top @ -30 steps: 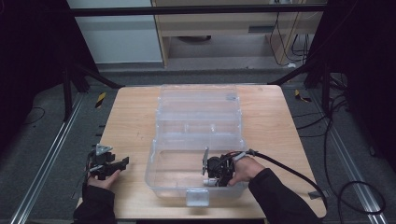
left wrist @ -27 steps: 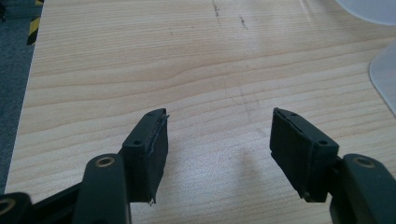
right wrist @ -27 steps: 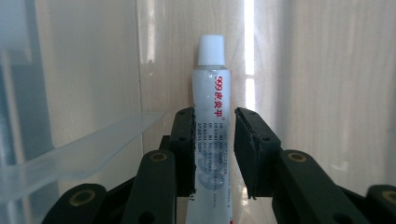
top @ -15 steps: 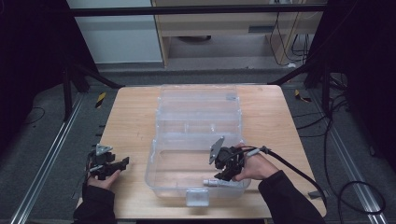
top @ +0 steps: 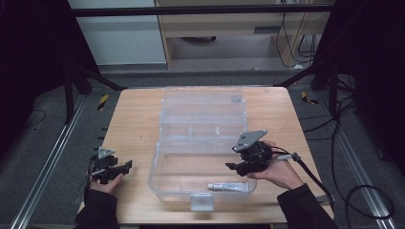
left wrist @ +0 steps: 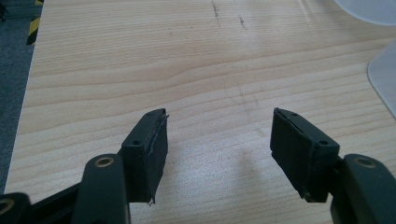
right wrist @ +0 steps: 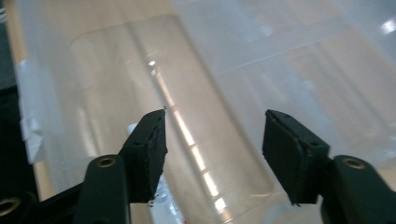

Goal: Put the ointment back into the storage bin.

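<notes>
Seen from above, near to far. At the counter's [top: 133, 119] near edge a small white tube [top: 228, 186] is lying flat on the floor of a clear plastic box [top: 162, 167], parallel to the box's front wall and just behind its latch [top: 200, 201]; it is resting free, touching neither tongs, which suggests it is being left there as stored. Above the box's near right part, the right tongs [top: 232, 166] are hovering in the person's right hand [top: 279, 171], their jaws having just been opening and now standing apart with nothing between them; the black rubbery pads [right wrist: 152, 149] are looking down through the glossy, see-through wall. Near the near left corner, the left tongs [top: 125, 166] are resting low over bare wood, jaws wide apart and empty, apparently waiting clear of the work; the left gripper view is showing pale, fine-grained, lightly scuffed wood under them. Farther back, the hinged lid [top: 203, 102] is lying open and flat toward the far edge, leaving the box free for loading.
</notes>
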A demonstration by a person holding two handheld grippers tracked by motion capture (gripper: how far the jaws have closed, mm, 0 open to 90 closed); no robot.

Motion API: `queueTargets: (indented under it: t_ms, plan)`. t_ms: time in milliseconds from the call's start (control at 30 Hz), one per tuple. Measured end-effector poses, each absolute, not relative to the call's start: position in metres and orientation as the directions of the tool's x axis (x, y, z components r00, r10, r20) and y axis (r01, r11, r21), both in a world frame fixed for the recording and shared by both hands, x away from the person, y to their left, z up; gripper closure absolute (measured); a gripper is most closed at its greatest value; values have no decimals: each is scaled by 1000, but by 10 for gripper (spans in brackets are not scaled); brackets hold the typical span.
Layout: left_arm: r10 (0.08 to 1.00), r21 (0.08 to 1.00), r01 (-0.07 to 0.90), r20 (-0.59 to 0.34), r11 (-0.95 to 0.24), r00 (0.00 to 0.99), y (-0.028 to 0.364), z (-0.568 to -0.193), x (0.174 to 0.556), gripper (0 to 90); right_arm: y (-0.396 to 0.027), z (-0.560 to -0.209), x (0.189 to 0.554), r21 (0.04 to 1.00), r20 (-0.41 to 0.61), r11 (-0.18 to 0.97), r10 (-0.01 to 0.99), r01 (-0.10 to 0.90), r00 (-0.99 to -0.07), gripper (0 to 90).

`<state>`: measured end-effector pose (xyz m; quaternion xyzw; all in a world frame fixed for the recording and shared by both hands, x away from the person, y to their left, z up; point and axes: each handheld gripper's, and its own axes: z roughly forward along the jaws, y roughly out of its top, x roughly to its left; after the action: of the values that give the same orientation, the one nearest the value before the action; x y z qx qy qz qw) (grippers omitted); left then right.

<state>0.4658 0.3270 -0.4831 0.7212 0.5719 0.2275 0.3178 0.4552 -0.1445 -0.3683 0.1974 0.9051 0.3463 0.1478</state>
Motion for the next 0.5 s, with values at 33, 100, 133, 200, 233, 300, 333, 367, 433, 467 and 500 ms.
queueTargets:
  t_ms: [33,100,133,200,233,300,333,367,433,467,500]
  plan:
    - [970,719,680,-35,-143,242,327,-483,466,367,-148,-368,455,699,-139,668,475,254,-869,375]
    - [970,719,681,-36,-142,241,327,-483,466,367,-158,-366,454,737,-127,616,529,278,-839,344]
    - [970,719,681,-36,-143,241,327,-483,466,367,-162,-365,454,752,-115,593,547,287,-829,325]
    - [970,719,680,-34,-144,241,327,-483,466,367,-170,-364,453,774,-106,558,582,301,-806,294]
    - [970,719,680,-35,-144,242,327,-483,466,367,-175,-364,453,780,-101,543,600,311,-794,281]
    - [969,720,679,-34,-145,243,327,-483,466,367,-181,-365,452,795,-88,513,627,325,-774,234]
    - [969,719,680,-34,-145,243,327,-483,466,366,-183,-365,452,798,-82,505,633,330,-770,219]
    - [969,719,679,-34,-145,243,327,-483,466,366,-187,-366,452,808,-66,481,649,341,-758,207]
    - [969,720,679,-34,-145,243,327,-483,466,366,-193,-367,451,821,-55,452,670,348,-740,187]
    - [969,720,679,-34,-145,243,327,-483,466,365,-196,-368,451,824,-51,442,682,355,-730,179]
    - [969,720,679,-35,-145,243,327,-483,466,365,-199,-369,451,828,-47,429,694,361,-718,168]
